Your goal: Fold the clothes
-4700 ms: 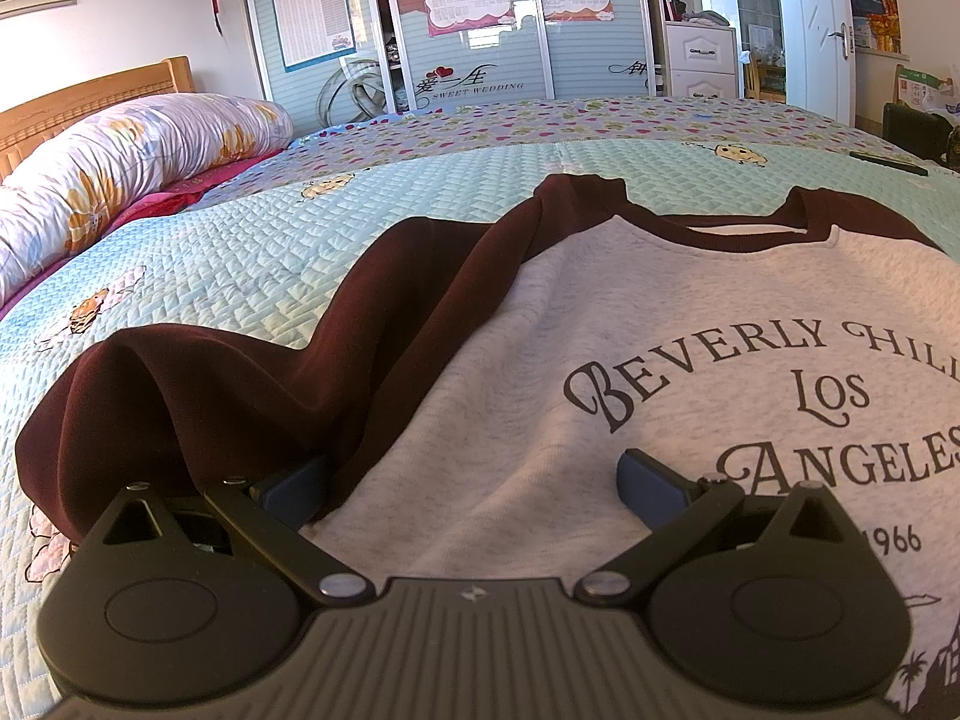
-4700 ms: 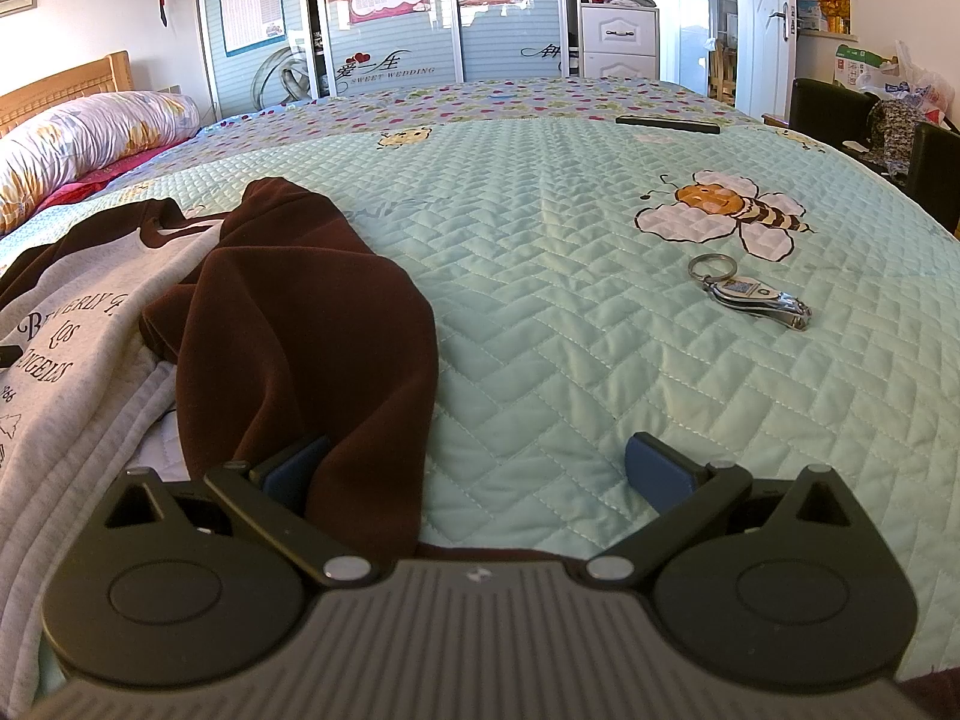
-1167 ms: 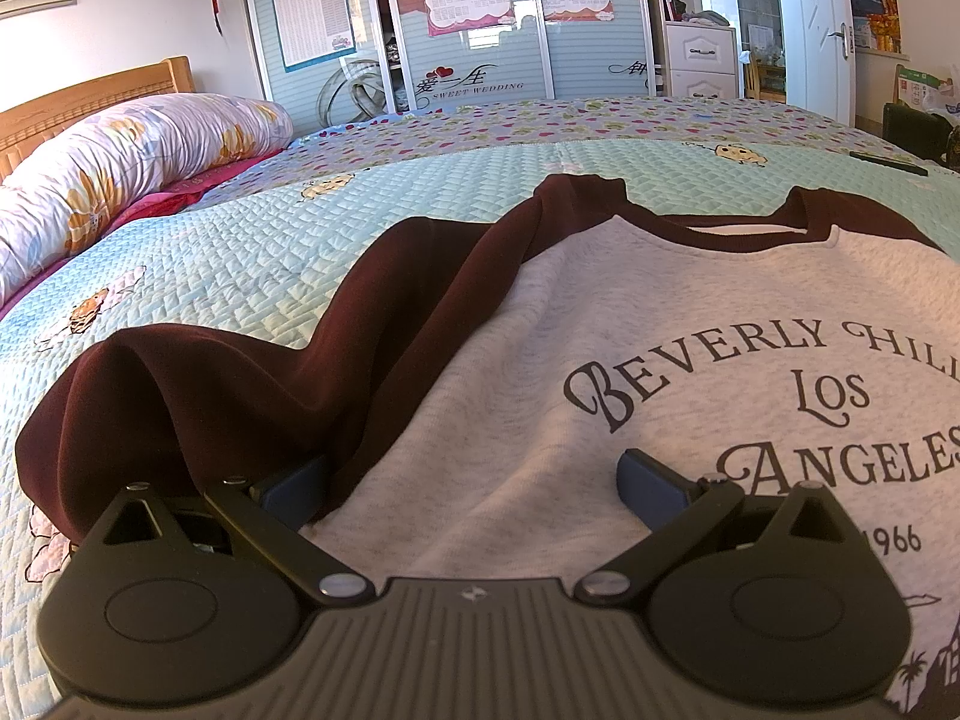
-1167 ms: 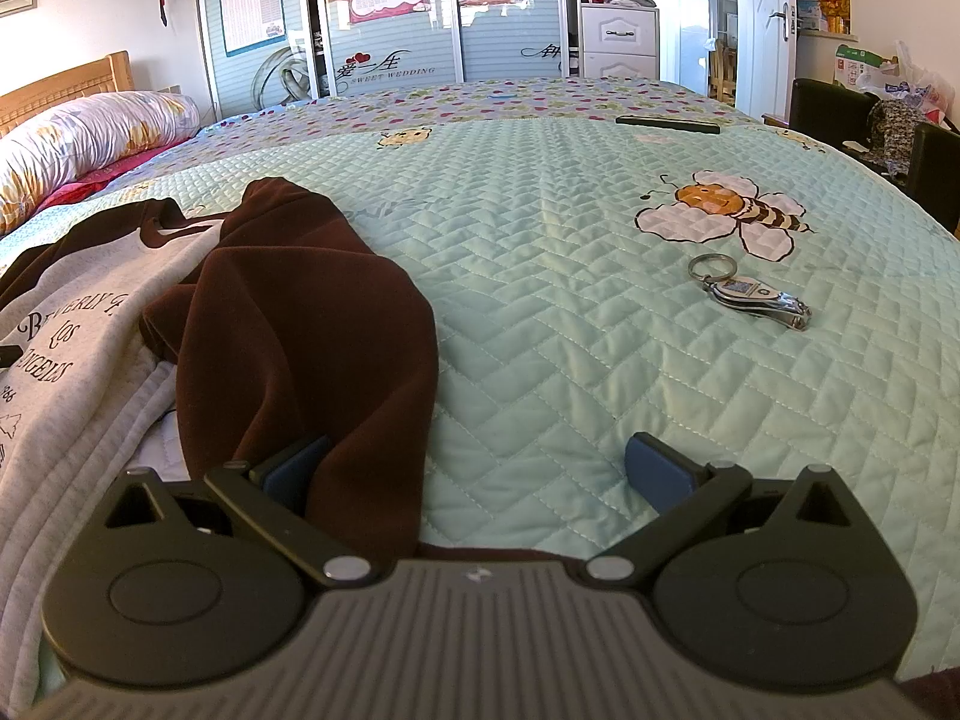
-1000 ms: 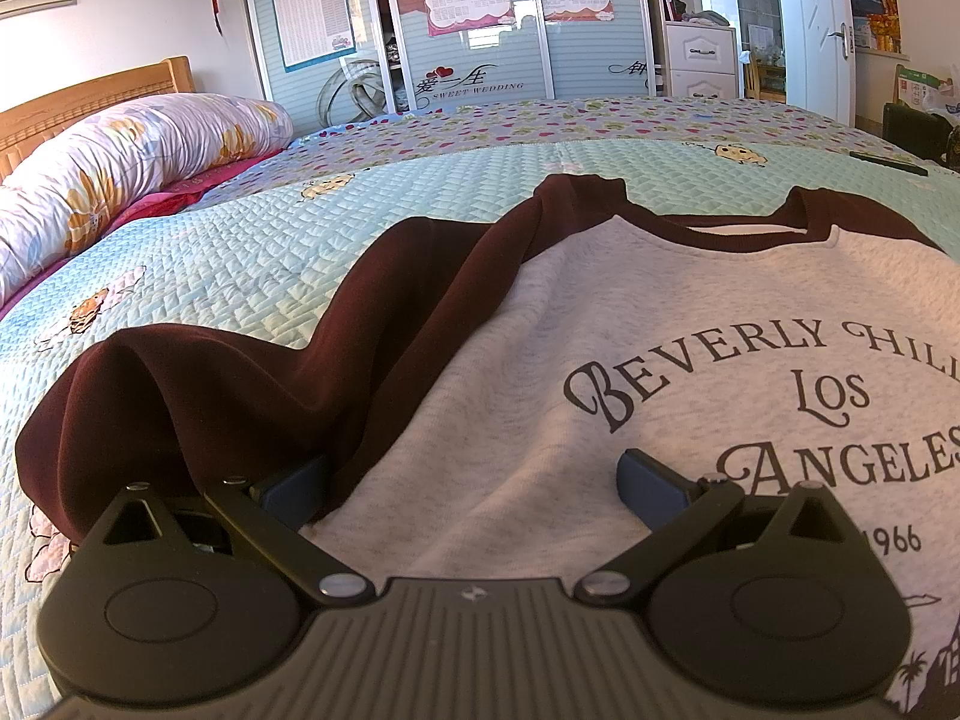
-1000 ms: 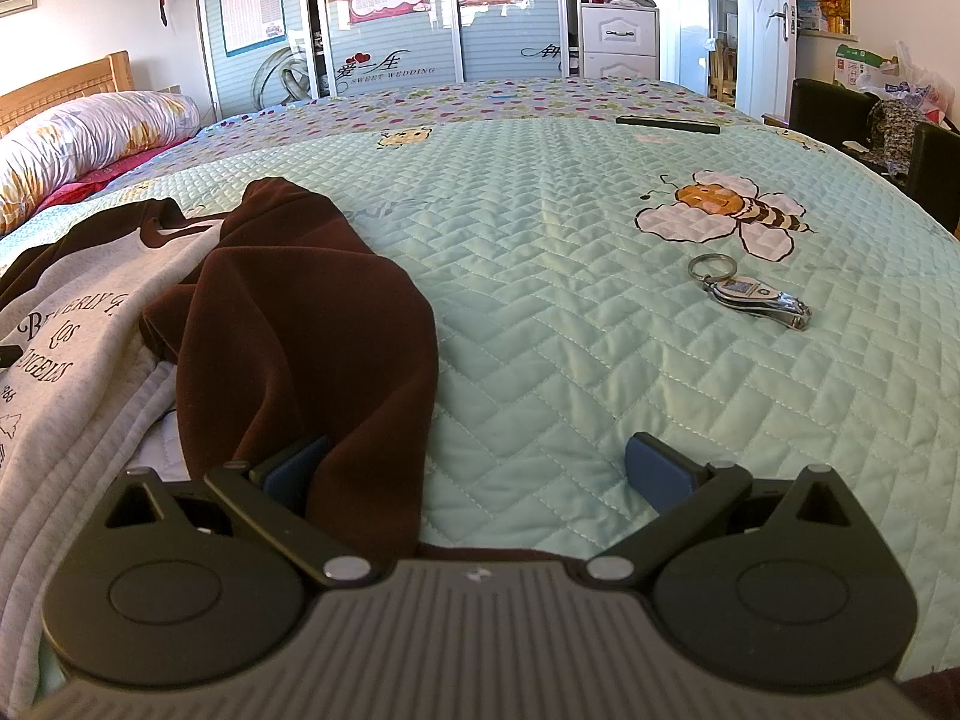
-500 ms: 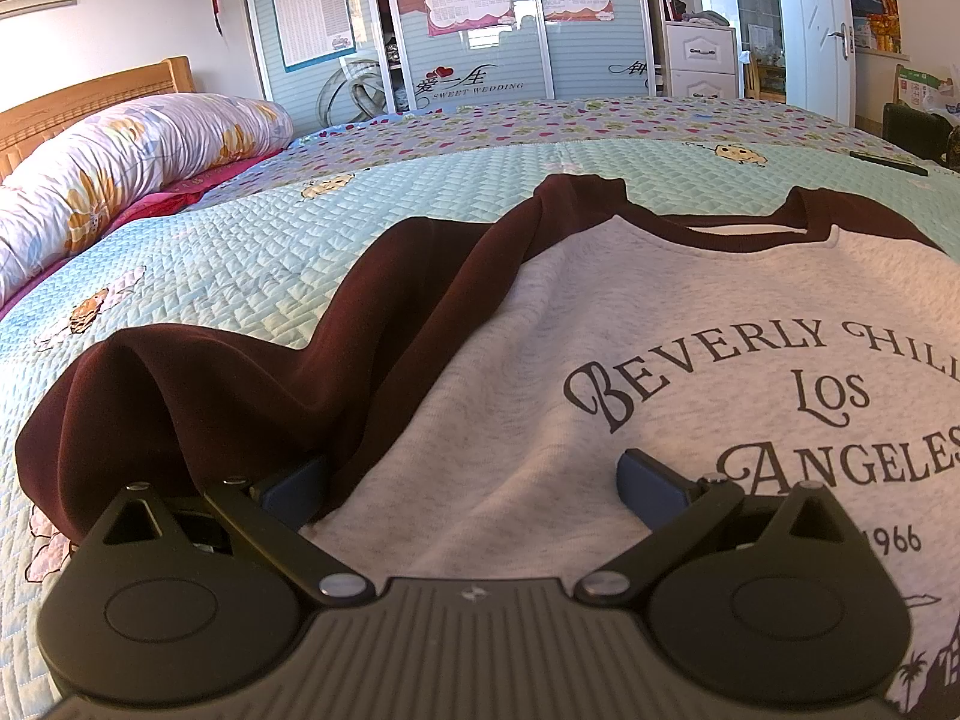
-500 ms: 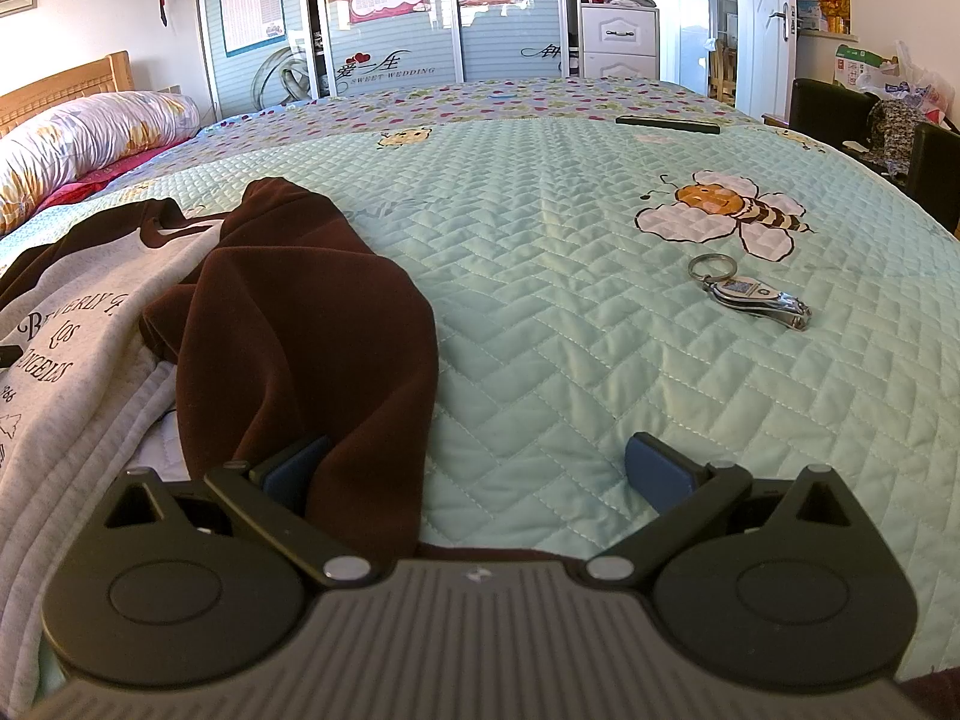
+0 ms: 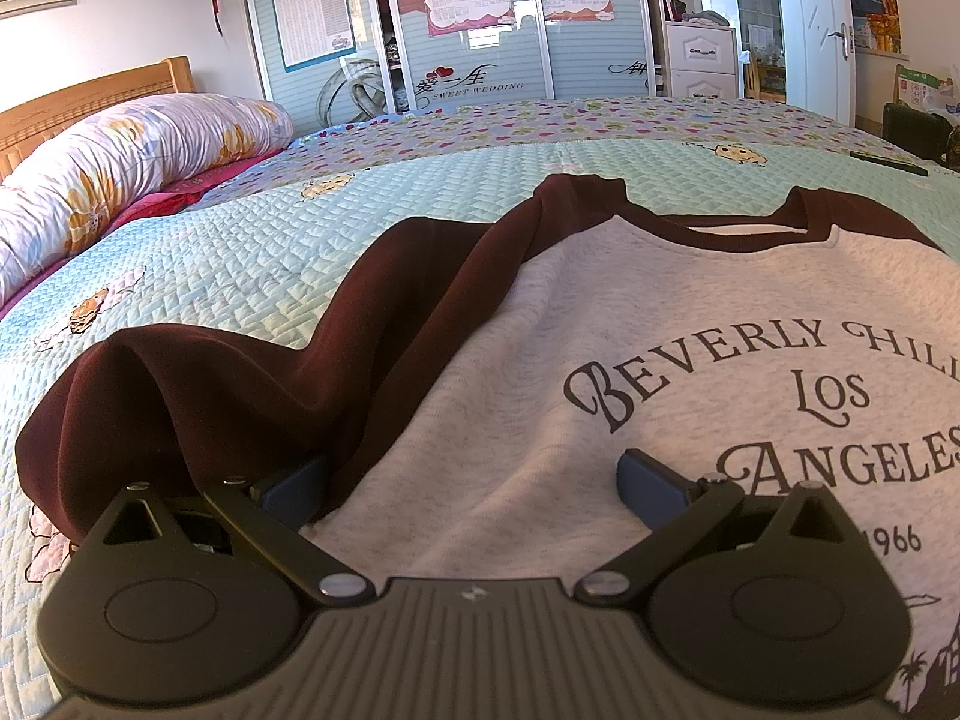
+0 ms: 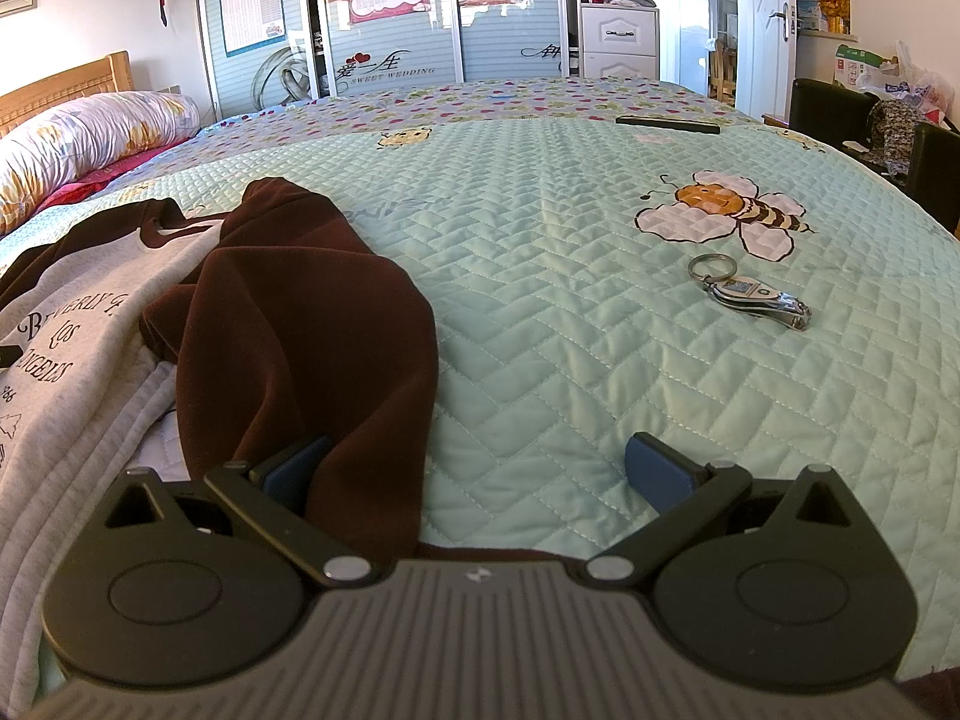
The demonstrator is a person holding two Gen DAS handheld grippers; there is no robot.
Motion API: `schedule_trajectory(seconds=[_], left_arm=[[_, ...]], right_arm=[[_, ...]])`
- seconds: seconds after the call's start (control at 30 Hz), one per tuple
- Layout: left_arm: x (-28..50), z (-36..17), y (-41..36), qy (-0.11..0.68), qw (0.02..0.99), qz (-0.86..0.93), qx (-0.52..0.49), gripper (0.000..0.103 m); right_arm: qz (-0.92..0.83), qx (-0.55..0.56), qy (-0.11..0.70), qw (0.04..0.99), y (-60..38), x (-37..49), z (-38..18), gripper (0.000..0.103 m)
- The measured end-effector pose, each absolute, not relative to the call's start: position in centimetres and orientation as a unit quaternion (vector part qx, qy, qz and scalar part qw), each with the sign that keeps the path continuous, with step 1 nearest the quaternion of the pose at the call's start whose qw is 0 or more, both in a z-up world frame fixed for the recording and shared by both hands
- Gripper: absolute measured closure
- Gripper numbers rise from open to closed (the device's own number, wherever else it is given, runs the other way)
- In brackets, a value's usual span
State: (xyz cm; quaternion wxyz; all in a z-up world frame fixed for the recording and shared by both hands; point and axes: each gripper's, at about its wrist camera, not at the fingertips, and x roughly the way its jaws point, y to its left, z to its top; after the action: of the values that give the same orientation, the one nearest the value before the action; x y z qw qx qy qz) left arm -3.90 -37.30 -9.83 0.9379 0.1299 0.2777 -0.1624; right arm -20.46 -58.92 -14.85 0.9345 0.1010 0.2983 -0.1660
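A grey sweatshirt point(image 9: 630, 324) with maroon sleeves and "Beverly Hills Los Angeles" print lies face up on the bed. Its left maroon sleeve point(image 9: 240, 384) is bunched beside the body. My left gripper point(image 9: 474, 483) is open, low over the shirt's lower front, its left finger at the seam between sleeve and grey body. In the right wrist view the other maroon sleeve point(image 10: 300, 324) lies folded over the shirt's edge point(image 10: 72, 360). My right gripper point(image 10: 477, 474) is open, its left finger against this sleeve's end, its right finger over bare quilt.
The bed has a mint quilted cover point(image 10: 570, 276) with bee prints. A key ring with nail clippers point(image 10: 753, 294) lies right of the sleeve. A dark remote point(image 10: 666, 123) rests further back. A rolled floral duvet point(image 9: 108, 174) lies at the left by the wooden headboard.
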Motion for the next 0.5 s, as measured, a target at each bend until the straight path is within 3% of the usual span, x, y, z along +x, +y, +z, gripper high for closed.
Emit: schedule_trajectory(seconds=[0.5], left_arm=[[-3.92,-9.83,-37.31,0.278,0.938,-0.163,0.130,0.000]], right_arm=[[-0.166,0.101,0.298,0.934,-58.89,-20.39,-14.88,0.000]])
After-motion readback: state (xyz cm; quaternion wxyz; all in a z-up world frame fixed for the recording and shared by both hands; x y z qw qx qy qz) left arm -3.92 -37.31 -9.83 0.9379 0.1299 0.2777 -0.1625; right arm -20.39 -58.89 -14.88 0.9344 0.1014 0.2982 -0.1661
